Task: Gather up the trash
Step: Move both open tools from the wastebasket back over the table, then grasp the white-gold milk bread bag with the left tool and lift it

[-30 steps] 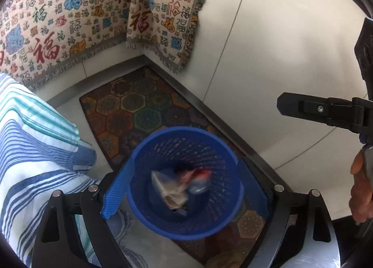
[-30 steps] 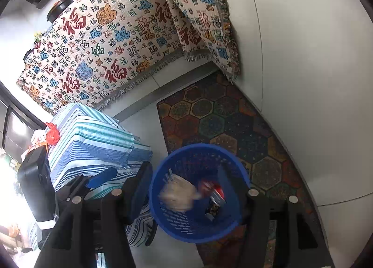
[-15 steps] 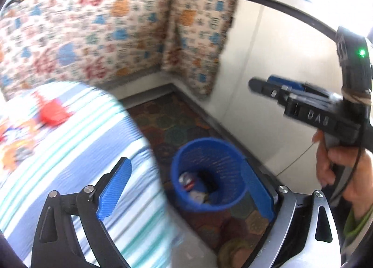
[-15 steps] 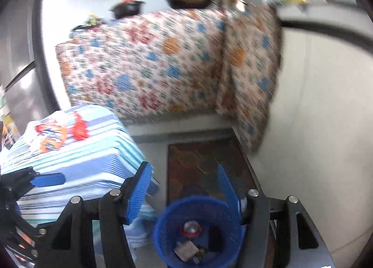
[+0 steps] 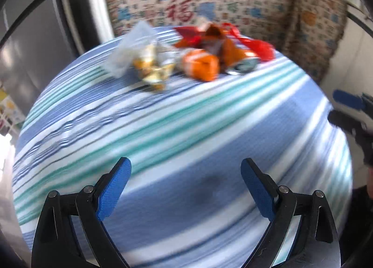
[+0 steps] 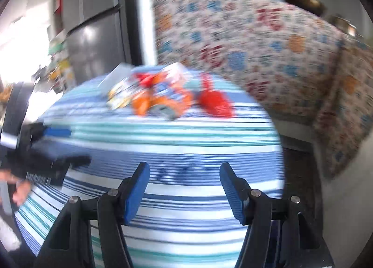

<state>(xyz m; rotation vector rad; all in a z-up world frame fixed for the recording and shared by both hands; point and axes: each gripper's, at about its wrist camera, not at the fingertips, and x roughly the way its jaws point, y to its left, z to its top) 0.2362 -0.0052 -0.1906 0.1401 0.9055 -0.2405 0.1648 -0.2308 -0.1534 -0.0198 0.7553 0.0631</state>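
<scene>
Both grippers hang over a table [image 5: 209, 128] draped in a blue, white and teal striped cloth, the left gripper [image 5: 186, 182] with its jaws spread wide and the right gripper [image 6: 182, 185] with jaws apart, having just been opening, nothing between either pair. The trash sits bunched near the table's far edge: a clear plastic bag [image 5: 130, 51], a yellow wrapper [image 5: 153, 72], an orange packet [image 5: 200, 65] and a red plastic scrap [image 6: 215, 101], all blurred. Behind the table hangs a patterned cloth [image 6: 268, 41].
</scene>
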